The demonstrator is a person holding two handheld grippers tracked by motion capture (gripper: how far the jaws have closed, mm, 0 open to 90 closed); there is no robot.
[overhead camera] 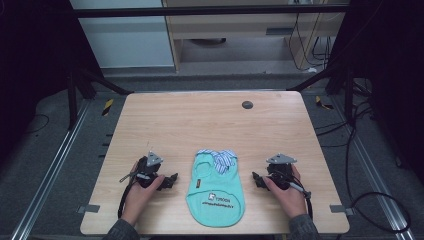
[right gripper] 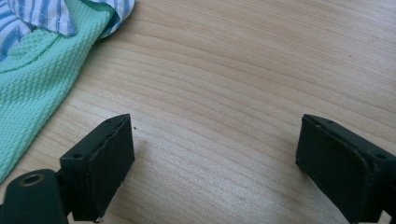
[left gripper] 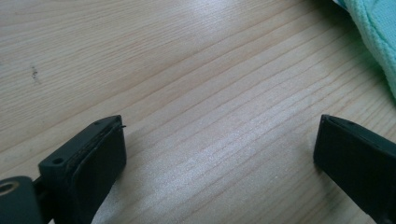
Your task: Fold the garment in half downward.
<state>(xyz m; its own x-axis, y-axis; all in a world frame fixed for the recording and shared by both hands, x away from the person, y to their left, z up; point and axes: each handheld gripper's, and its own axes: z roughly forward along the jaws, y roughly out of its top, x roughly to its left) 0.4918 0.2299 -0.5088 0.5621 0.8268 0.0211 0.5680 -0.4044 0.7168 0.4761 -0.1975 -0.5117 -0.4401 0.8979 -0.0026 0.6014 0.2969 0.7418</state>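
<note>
- The left gripper (overhead camera: 171, 180) rests low on the pale wooden table (overhead camera: 200, 120), its jaws spread wide with bare wood between them and nothing held; in the left gripper view both black jaws stand far apart over the grain.
- The right gripper (overhead camera: 256, 179) mirrors it, jaws equally wide and empty, with only table surface between them in the right gripper view.
- Between the two grippers, a little apart from each, lies the small mint-green knitted pet shirt with a blue-and-white striped collar (overhead camera: 216, 186). It lies flat, collar end away from the person and hem toward them, with a small printed logo near the hem.
- From the left gripper the shirt's edge (left gripper: 378, 32) lies ahead and to one side of the jaws, not between them; from the right gripper the green fabric and striped collar (right gripper: 42, 65) lie off to the side of the near jaw, close but probably not touching, though the near jaw partly blocks that edge.
- Judged from this, the handling of the shirt has not begun: no fold shows, neither jaw has cloth in it.
- What is left appears to be everything: closing in on the shirt's edges, gripping, and then folding or moving it.
</note>
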